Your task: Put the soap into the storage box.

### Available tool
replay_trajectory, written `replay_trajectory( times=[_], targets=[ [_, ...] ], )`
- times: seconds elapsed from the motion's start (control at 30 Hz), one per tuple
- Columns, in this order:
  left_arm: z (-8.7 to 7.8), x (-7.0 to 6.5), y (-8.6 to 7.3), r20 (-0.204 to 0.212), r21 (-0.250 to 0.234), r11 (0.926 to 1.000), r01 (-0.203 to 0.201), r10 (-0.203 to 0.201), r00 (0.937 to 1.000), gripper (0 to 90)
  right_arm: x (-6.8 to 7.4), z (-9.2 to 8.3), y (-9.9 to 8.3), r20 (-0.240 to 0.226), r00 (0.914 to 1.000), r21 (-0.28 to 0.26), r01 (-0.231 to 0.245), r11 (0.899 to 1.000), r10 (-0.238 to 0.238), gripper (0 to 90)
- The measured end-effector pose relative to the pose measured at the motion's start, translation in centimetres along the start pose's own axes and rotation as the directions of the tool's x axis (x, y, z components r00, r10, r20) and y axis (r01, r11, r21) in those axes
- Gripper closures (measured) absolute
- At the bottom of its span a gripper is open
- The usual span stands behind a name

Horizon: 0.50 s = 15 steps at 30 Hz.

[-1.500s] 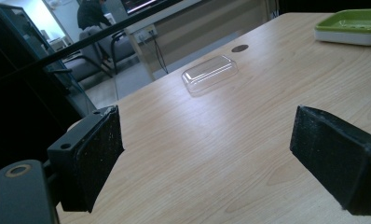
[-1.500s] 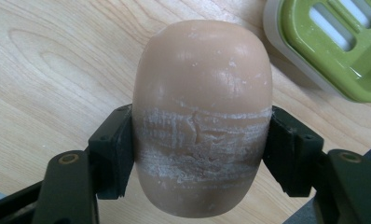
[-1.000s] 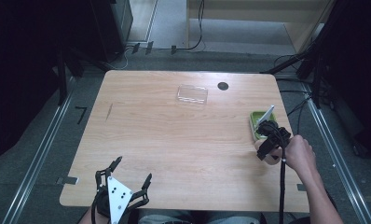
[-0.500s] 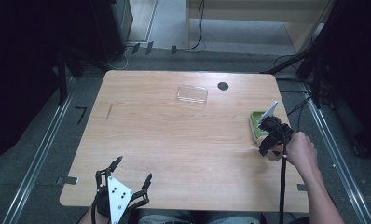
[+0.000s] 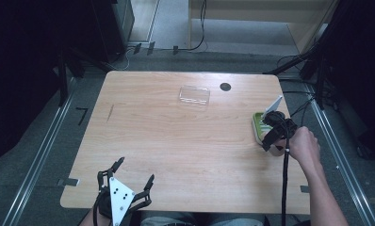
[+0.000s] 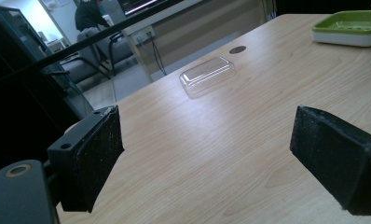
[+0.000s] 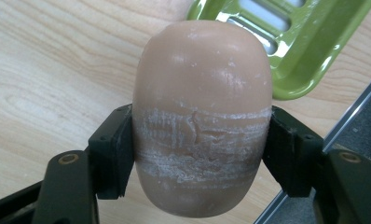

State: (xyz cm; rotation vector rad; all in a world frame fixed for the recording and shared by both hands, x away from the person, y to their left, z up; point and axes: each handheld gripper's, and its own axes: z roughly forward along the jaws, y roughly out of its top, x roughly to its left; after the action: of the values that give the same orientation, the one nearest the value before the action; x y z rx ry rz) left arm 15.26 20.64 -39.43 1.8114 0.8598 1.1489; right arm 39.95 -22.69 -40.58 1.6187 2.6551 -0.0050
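Note:
My right gripper is shut on a tan oval bar of soap, scuffed white where the pads press its sides. It hangs just above the table, beside a green soap dish near the right edge. In the high view the right gripper sits over the green soap dish with the hand behind it. My left gripper rests at the table's front left, jaws wide apart with nothing between its pads. The green soap dish lies far off to its right.
A clear plastic lid lies at the back middle of the wooden table, with a dark round hole to its right. The clear plastic lid is ahead of the left gripper. A black cable trails from the right hand.
The right gripper has shifted slightly along the table's right edge by the dish, still holding the soap. The left gripper has stayed still.

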Motion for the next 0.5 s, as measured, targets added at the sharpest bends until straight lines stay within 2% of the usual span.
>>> replay_trajectory(
  times=[0.5],
  targets=[
    [0.2, -0.1, 0.1, 0.008, -0.003, 1.0, -0.002, 0.002, 1.0, 9.9, -1.7, 0.1, 1.7, -0.004, 0.9994, 0.001, -0.034, 0.999, 0.034, 33.7]
  ],
)
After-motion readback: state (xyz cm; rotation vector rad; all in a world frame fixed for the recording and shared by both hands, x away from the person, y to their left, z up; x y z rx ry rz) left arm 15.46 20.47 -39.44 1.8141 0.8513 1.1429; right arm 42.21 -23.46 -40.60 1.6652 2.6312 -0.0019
